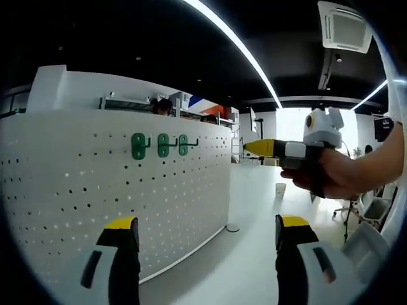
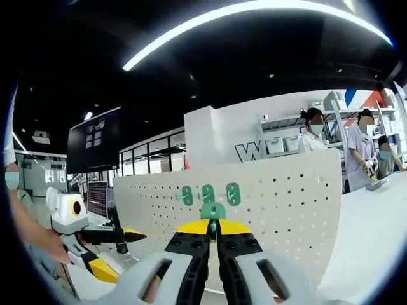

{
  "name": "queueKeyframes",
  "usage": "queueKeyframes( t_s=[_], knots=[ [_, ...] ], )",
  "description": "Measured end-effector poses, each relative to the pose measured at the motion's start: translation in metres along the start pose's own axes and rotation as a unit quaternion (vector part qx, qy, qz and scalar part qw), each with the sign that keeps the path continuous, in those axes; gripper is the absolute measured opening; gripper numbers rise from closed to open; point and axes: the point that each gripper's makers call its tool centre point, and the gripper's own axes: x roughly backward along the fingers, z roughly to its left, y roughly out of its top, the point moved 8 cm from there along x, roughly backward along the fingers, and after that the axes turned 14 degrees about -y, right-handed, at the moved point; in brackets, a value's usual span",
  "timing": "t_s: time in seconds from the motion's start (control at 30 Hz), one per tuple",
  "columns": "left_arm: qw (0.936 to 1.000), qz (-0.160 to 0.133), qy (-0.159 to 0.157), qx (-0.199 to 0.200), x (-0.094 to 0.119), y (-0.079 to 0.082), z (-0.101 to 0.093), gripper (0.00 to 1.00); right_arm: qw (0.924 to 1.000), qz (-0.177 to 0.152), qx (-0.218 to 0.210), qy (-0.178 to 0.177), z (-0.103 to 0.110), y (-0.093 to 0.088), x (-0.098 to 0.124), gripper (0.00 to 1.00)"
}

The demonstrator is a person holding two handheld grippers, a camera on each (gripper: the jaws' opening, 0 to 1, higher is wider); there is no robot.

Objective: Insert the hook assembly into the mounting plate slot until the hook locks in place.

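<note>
A white perforated mounting plate stands upright on the table, with three green hooks fixed in a row near its top. My left gripper is open and holds nothing, well short of the plate. My right gripper comes in from the right, held by a hand, level with the hooks. In the right gripper view the plate faces me with the same three hooks. My right gripper is shut on a fourth green hook, just below that row. The left gripper hangs at the lower left.
The white tabletop runs past the plate's right end, where a small cup stands. Several people work at a bench behind the plate. A dark monitor hangs at the back left, with shelving behind.
</note>
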Motion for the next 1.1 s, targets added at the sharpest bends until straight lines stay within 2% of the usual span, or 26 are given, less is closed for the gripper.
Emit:
queueKeyframes(
  t_s=[0.17,0.67,1.1],
  knots=[
    [1.0,-0.006,0.0,0.003,0.01,0.0,0.0,0.9,0.9998,0.0,0.02,-0.007,-0.003,-0.001,-0.009,0.01],
    [0.9996,-0.005,0.026,0.009,0.033,-0.006,0.005,0.89,0.9979,-0.014,0.052,-0.036,-0.019,0.006,-0.035,0.01],
    [0.9979,-0.004,0.063,0.013,0.064,-0.011,0.011,0.88,0.9947,-0.027,0.08,-0.058,-0.023,0.007,-0.053,0.01]
  ],
)
